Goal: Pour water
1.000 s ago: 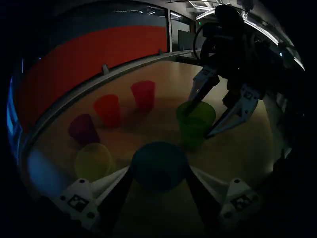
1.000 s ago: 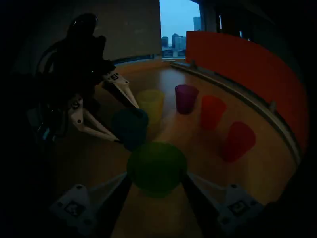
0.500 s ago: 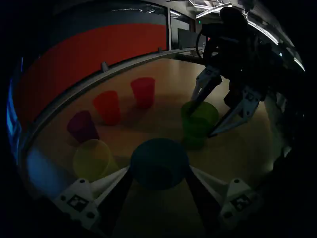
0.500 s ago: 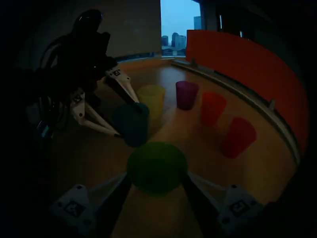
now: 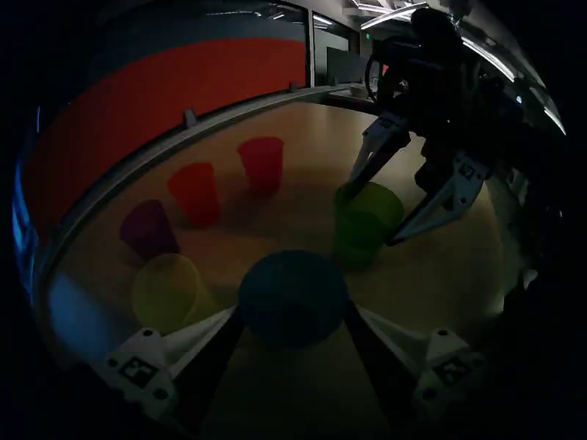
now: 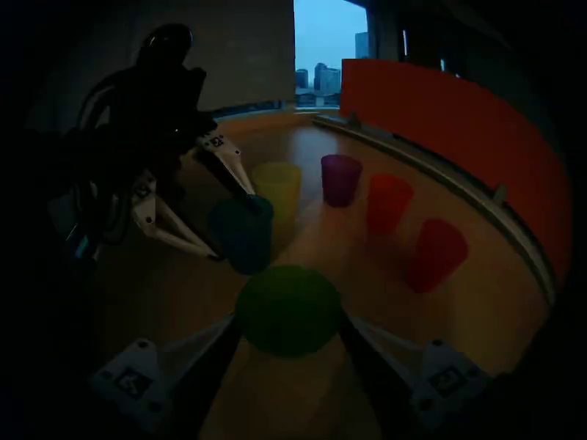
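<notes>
Dark blue cup [image 5: 293,297] upright, open top up; translucent green cup [image 5: 365,220] upright, near it.

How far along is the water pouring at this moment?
Done: the grasps. The left hand-held gripper clamps the blue cup, and the right hand-held gripper clamps the green cup. In hand: both cups upright, close together over the table. Left: the pour itself; neither cup is tilted, and the dim light hides any water.
</notes>
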`<state>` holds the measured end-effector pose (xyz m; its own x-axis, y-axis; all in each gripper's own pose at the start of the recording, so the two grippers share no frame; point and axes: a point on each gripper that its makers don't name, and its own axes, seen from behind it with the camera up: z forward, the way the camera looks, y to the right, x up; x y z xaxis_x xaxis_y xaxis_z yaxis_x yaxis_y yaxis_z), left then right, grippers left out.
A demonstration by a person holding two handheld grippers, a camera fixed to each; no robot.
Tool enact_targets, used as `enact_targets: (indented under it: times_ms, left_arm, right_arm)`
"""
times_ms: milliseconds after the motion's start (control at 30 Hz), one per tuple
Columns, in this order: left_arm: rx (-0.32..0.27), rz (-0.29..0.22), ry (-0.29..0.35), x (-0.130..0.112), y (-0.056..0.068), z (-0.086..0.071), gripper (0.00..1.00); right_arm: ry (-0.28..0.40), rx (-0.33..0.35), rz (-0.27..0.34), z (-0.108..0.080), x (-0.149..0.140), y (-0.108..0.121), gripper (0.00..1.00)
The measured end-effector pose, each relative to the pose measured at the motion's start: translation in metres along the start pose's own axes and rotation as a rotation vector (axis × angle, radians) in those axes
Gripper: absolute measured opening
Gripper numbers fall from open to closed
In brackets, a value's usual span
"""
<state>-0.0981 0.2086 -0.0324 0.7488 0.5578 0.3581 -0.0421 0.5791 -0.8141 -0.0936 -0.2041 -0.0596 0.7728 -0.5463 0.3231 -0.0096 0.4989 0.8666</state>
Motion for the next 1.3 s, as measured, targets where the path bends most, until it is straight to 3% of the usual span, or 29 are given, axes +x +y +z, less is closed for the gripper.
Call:
enact_targets:
  times_ms: [567, 1033, 1300]
  left_arm:
    - [0.055, -0.021, 0.024, -0.011, -0.008, -0.031, 0.95]
    - [0.167, -0.065, 0.071, -0.021, -0.025, -0.071, 0.97]
    - [0.252, -0.112, 0.115, -0.028, -0.042, -0.097, 0.97]
  right_arm:
    - [0.03, -0.049, 0.034, -0.024, -0.012, -0.009, 0.98]
    - [0.049, -0.106, 0.074, -0.054, -0.028, -0.013, 0.98]
    - [0.083, -0.186, 0.108, -0.078, -0.03, 0.0, 0.98]
